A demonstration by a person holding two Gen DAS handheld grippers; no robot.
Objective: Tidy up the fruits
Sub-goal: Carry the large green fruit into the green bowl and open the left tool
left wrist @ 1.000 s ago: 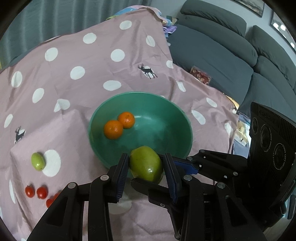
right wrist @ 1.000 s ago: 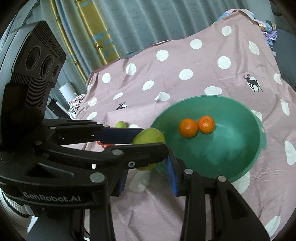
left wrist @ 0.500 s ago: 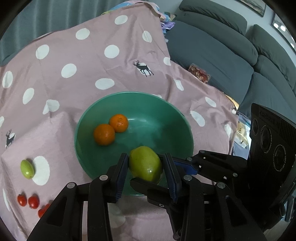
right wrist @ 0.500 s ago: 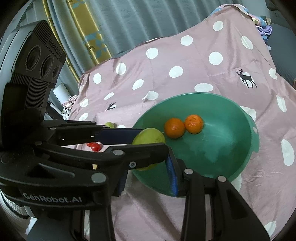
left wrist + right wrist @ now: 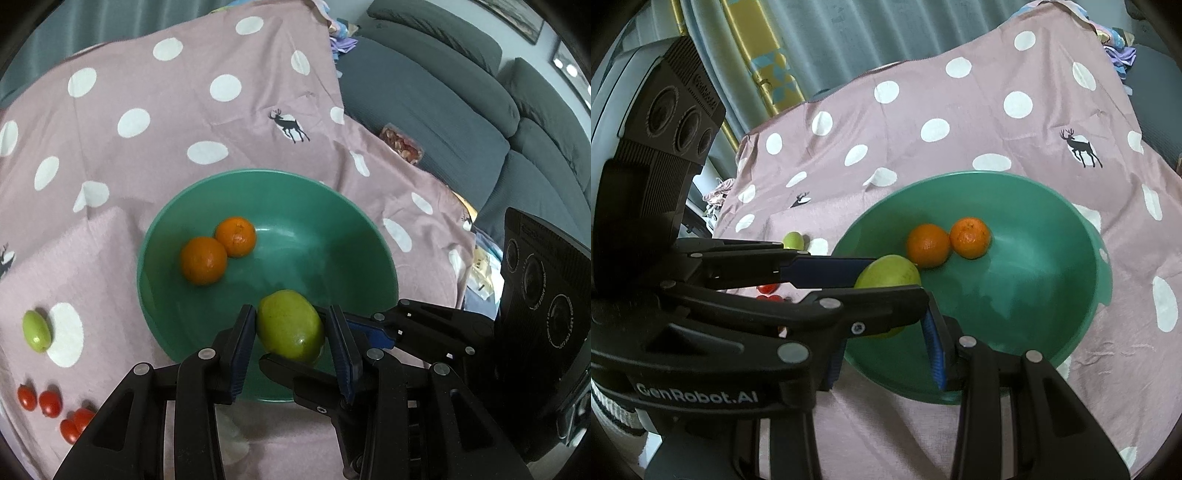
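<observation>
While the grey sofa [image 5: 424, 110] filled the space past the bench's right edge, the bench [image 5: 166, 110] itself lay under a pink cloth with white dots and deer. A green bowl [image 5: 314, 240] stood close to its near edge. The left tongs [image 5: 291, 314] were clenched on a green mango [image 5: 295, 332], a pad against each side, holding it low over the near part of the bowl, inside the rim. The right tongs [image 5: 882, 343] reached in across them with the mango between their fingers too. Whether those pads pressed on it I could not tell, since the left tongs hid the contact.

Two oranges [image 5: 203, 260] sat touching each other at the bowl's left side. A small green fruit [image 5: 36, 330] and a few cherry tomatoes [image 5: 50, 403] waited on the cloth towards the near left corner.

By my reckoning the step was setting the mango down. It would go best lowered until it met the bowl's floor, clear of the oranges, and let go only then, as the sloped wall would send it rolling. If both tongs gripped, they should loosen together and draw straight back.

The left tongs' body read "GenRobot.AI" [image 5: 698, 397]. The lettering round the lenses was too small to trust.
</observation>
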